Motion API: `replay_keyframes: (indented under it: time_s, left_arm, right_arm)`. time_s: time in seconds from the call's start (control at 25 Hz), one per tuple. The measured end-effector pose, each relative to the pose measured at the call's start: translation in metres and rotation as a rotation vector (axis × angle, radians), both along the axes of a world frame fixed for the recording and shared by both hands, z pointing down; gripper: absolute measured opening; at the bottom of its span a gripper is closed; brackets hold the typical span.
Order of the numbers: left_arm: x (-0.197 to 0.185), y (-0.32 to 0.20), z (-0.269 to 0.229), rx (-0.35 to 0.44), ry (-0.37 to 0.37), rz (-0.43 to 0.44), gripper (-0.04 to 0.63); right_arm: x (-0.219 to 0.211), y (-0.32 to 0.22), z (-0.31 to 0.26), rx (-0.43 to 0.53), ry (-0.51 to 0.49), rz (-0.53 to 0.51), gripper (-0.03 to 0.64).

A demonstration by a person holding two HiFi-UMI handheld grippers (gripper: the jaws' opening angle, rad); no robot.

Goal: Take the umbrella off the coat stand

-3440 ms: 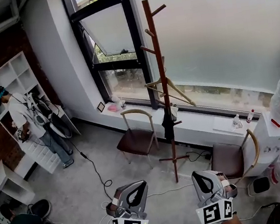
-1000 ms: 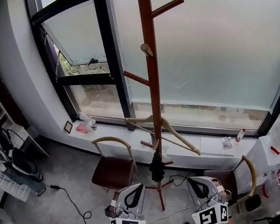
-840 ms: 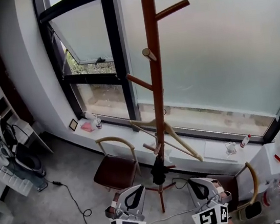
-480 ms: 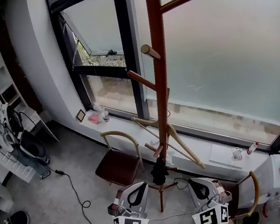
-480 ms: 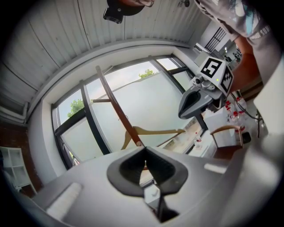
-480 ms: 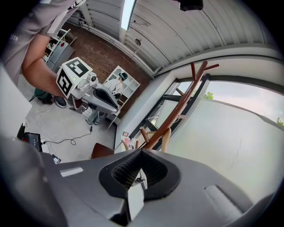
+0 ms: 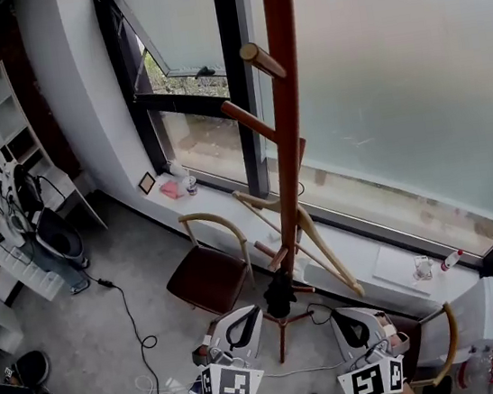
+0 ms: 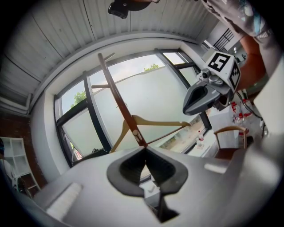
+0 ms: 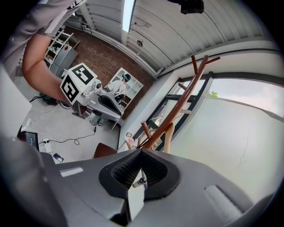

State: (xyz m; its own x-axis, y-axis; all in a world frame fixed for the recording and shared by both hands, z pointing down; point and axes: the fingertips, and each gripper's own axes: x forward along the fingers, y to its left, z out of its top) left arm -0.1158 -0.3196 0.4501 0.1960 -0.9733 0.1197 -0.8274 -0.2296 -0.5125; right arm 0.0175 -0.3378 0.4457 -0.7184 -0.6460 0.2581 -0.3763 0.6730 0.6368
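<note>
Left tool (image 7: 247, 313) and right tool (image 7: 346, 316) pinched together, empty; umbrella (image 7: 279, 294) hangs low on the coat stand (image 7: 289, 122).

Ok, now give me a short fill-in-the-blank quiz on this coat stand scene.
1. The umbrella hanging low on the coat stand is ____ in colour.
2. A wooden ____ also hangs on that stand.
3. The left gripper and right gripper both hold ____.
Missing words: black; hanger; nothing.

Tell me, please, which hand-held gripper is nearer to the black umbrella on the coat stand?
Left. The left hand-held gripper is just below-left of the umbrella; the right hand-held gripper is farther off, below-right.
</note>
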Motion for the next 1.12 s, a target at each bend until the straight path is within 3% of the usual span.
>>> replay_keyframes:
  time_s: [0.56,1.12]
  left_arm:
    - [0.0,-0.055,0.058,-0.053,0.077,0.002,0.032]
    - [0.006,-0.106,0.115,-0.137,0.142,0.0,0.146]
  right_arm:
    - [0.013,-0.017,0.035,-0.042,0.032,0.028,0.003]
    - [0.037,-0.017,0.078,-0.101,0.066,0.066,0.003]
